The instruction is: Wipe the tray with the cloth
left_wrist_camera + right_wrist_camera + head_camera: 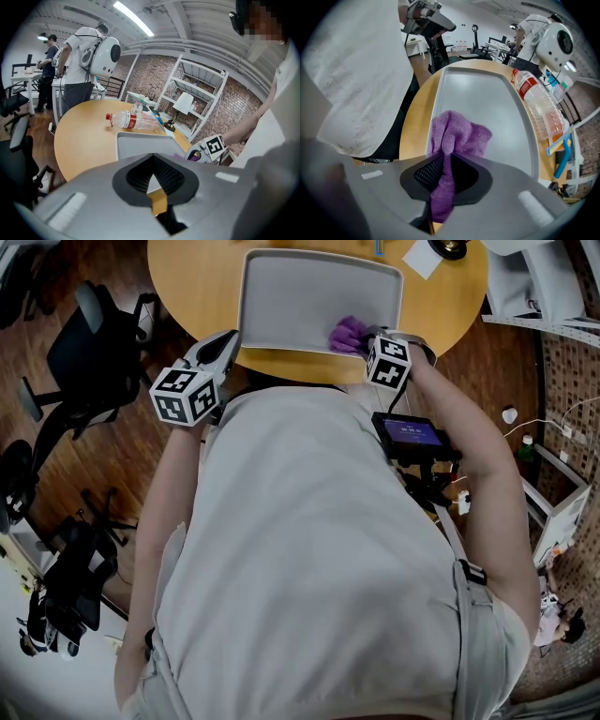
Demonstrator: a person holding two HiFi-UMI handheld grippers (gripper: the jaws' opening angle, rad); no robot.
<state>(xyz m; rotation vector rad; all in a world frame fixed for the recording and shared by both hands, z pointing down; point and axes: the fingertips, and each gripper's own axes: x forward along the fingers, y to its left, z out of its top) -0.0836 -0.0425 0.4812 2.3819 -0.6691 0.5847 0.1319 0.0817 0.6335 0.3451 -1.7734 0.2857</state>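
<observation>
Round wooden worktop (187, 277) is carrying a grey tray (309, 296); right tool (362, 339), arm outstretched, is pinching a purple cloth (345, 334) against it while left tool (229, 341) is clamping its corner.

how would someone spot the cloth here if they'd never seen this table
Find the round wooden table, then the grey tray on it. At the tray's near right corner lies the cloth, pinched in the right tongs. It is the only purple, fluffy thing there.
</observation>
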